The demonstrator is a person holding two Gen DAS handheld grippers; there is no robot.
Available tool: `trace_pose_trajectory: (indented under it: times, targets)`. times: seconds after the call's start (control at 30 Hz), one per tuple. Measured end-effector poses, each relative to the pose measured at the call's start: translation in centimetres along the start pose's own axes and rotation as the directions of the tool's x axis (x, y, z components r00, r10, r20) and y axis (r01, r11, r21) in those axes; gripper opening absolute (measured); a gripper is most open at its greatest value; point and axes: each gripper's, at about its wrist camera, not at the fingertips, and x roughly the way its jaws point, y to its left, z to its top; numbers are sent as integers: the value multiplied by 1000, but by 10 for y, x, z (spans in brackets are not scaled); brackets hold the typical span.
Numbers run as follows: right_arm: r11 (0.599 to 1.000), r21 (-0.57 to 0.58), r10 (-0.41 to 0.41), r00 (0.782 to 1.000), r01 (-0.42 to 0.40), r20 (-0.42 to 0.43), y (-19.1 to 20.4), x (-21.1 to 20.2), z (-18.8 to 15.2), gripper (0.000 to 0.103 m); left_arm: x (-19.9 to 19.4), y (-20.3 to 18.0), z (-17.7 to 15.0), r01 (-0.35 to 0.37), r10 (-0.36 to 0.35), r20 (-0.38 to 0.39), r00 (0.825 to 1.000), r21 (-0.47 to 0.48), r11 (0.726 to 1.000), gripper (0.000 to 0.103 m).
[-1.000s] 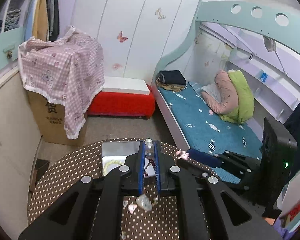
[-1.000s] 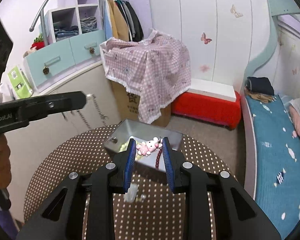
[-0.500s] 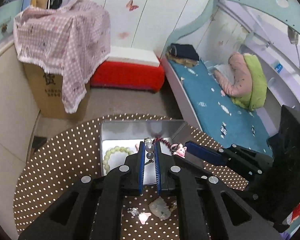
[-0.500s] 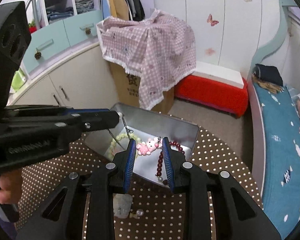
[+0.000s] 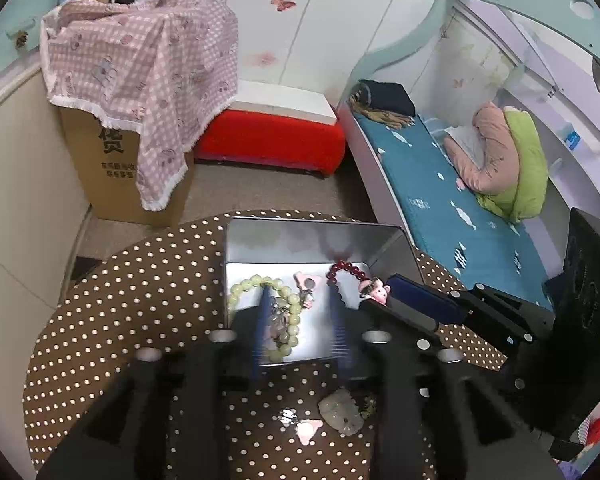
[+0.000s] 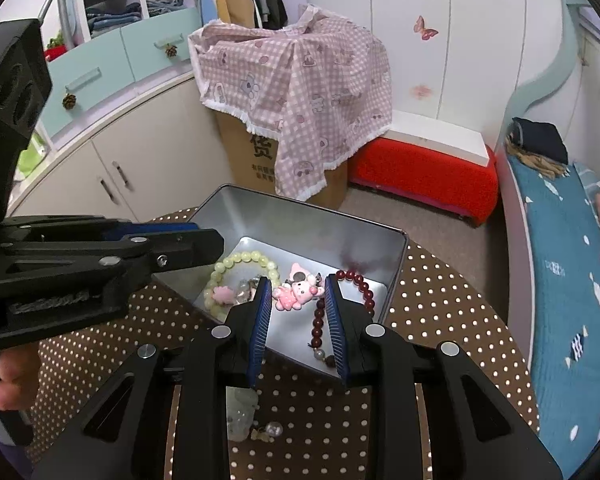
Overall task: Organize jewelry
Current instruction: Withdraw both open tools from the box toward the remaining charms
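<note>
A silver tin box (image 5: 260, 236) (image 6: 300, 216) stands on the polka-dot table (image 5: 120, 300). In it lie a pale green bead bracelet (image 5: 260, 282) (image 6: 240, 258), a clear-bead piece (image 5: 278, 320) and a dark red bead bracelet (image 5: 346, 268) (image 6: 320, 320). My left gripper (image 5: 300, 300) is open over the box, its fingers blurred. My right gripper (image 6: 296, 292) is open over the box; a pink bunny charm (image 6: 296, 294) on the red bracelet hangs between its fingers, touching neither clearly. The right gripper (image 5: 416, 300) also shows in the left view.
A pale jade pendant (image 5: 340, 414) (image 6: 242, 408), a pink heart charm (image 5: 308, 428) and small beads (image 6: 274, 428) lie on the table in front of the box. A covered cardboard box (image 6: 292, 80), a red bench (image 5: 268, 140) and a bed (image 5: 460, 200) stand beyond the table.
My left gripper opened and dropped the clear-bead piece into the box. My right gripper opened wider and moved lower over the box, the red bracelet now resting inside.
</note>
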Motion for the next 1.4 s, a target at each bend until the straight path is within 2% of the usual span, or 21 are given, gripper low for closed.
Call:
trace_pose_trajectory:
  times: [0.27, 0.33, 0.4, 0.43, 0.6, 0.7, 0.83, 0.97, 1.1, 1.17, 1.3, 1.4]
  targets:
    - [1000, 20, -5, 1000, 4, 16, -2, -9, -1, 29, -18, 1, -8, 3, -2, 18, 1000, -16, 1000, 35]
    - [1000, 24, -10, 1000, 10, 19, -2, -13, -2, 29, -25, 2, -11, -1, 2, 27, 1000, -22, 1000, 43]
    - [1000, 26, -14, 1000, 13, 26, -1, -20, -3, 33, -33, 2, -14, -4, 5, 41, 999, -26, 1000, 45]
    - [999, 28, -16, 999, 15, 33, -1, -25, -4, 39, -36, 3, -16, -7, 9, 46, 999, -29, 1000, 45]
    - [1000, 17, -14, 998, 13, 62, 3, -54, -11, 41, -57, 8, -34, -10, 14, 72, 997, -58, 998, 47]
    - [1000, 12, -14, 997, 13, 70, 6, -68, -17, 41, -67, 11, -47, -16, 23, 88, 996, -78, 997, 53]
    - [1000, 8, -9, 997, 9, 72, 9, -85, -33, 43, -77, 15, -69, -46, 57, 103, 993, -100, 994, 53]
    - [1000, 10, -3, 998, 3, 60, 10, -94, -51, 43, -78, 14, -97, -70, 80, 96, 992, -111, 991, 53]
    - [1000, 18, 0, 999, -1, 36, 10, -94, -71, 43, -73, 8, -123, -126, 133, 86, 987, -85, 988, 53]
    - [1000, 26, 3, 1000, -4, 19, 8, -91, -82, 43, -69, 5, -134, -129, 135, 79, 988, -79, 988, 53]
    - [999, 40, 8, 1000, -8, -11, 5, -85, -100, 43, -61, -2, -151, -164, 166, 66, 984, -38, 986, 51]
    - [999, 49, 15, 999, -13, -31, 3, -81, -111, 47, -53, -4, -160, -172, 173, 45, 984, -28, 985, 51]
